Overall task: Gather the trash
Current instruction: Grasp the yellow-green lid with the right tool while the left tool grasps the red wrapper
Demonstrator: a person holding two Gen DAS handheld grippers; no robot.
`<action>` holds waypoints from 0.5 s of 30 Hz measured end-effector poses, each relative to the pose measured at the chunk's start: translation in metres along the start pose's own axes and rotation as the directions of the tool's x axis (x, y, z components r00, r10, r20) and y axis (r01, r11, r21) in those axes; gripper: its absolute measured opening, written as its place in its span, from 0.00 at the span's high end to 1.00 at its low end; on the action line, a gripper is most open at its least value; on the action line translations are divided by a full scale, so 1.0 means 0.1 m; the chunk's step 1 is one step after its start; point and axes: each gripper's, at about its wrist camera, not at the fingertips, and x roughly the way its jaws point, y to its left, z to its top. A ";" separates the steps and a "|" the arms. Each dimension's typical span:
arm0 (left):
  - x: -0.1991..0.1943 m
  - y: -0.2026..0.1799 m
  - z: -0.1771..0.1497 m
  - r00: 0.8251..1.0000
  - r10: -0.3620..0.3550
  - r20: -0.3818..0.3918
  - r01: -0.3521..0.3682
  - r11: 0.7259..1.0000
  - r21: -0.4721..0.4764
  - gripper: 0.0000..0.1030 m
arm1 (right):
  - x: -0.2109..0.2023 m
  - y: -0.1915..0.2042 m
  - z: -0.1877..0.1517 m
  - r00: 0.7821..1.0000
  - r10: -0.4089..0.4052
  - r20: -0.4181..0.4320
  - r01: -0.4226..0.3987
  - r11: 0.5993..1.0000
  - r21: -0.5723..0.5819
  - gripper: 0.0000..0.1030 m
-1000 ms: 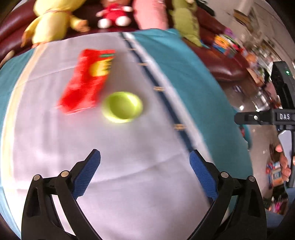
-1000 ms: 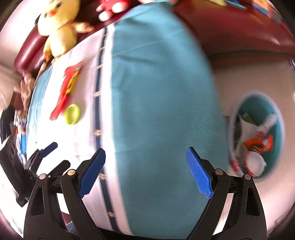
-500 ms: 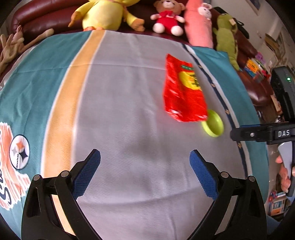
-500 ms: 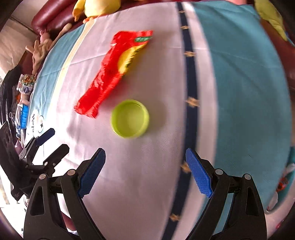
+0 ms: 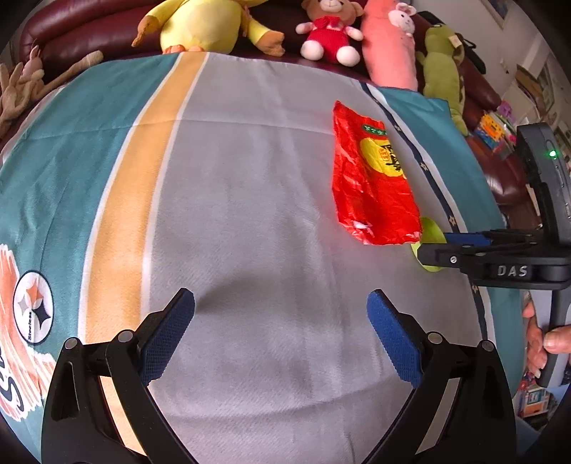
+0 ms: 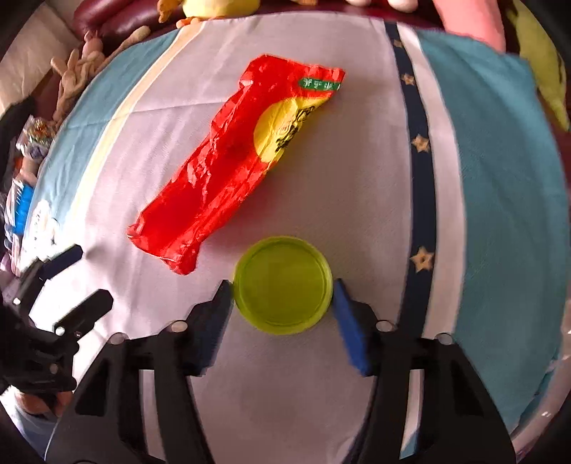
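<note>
A lime-green round lid (image 6: 282,285) lies on the striped blanket (image 6: 357,142), directly between the fingers of my right gripper (image 6: 282,291). Its jaws are closing, and both blue pads meet the lid's rim. Just up and left of the lid lies a crumpled red snack wrapper (image 6: 228,167) with a yellow disc. In the left wrist view the wrapper (image 5: 371,185) is at the right, with the lid (image 5: 430,228) mostly hidden behind the right gripper (image 5: 464,242). My left gripper (image 5: 282,321) hangs open over bare grey cloth, apart from both items.
Plush toys line a dark red sofa behind the blanket: a yellow duck (image 5: 203,25), a red bear (image 5: 328,32), a pink rabbit (image 5: 389,43) and a green one (image 5: 442,71). A hand (image 5: 539,342) holds the right gripper's handle. Clutter sits on the floor at right.
The right gripper has dropped onto the green lid and its fingers have narrowed from wide apart to the lid's rim. The left gripper has barely moved in the last half second.
</note>
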 end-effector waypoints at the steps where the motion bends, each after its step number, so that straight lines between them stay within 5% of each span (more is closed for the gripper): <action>1: 0.01 -0.03 0.01 1.000 -0.007 -0.001 0.007 1.000 0.001 0.05 | -0.03 -0.03 0.00 1.000 0.008 0.008 -0.008 1.000 0.007 0.48; 15: 0.37 -0.71 0.72 0.997 -0.076 -0.023 0.077 0.994 0.080 0.05 | -0.44 -0.74 0.06 0.996 0.035 0.080 -0.045 0.992 0.121 0.48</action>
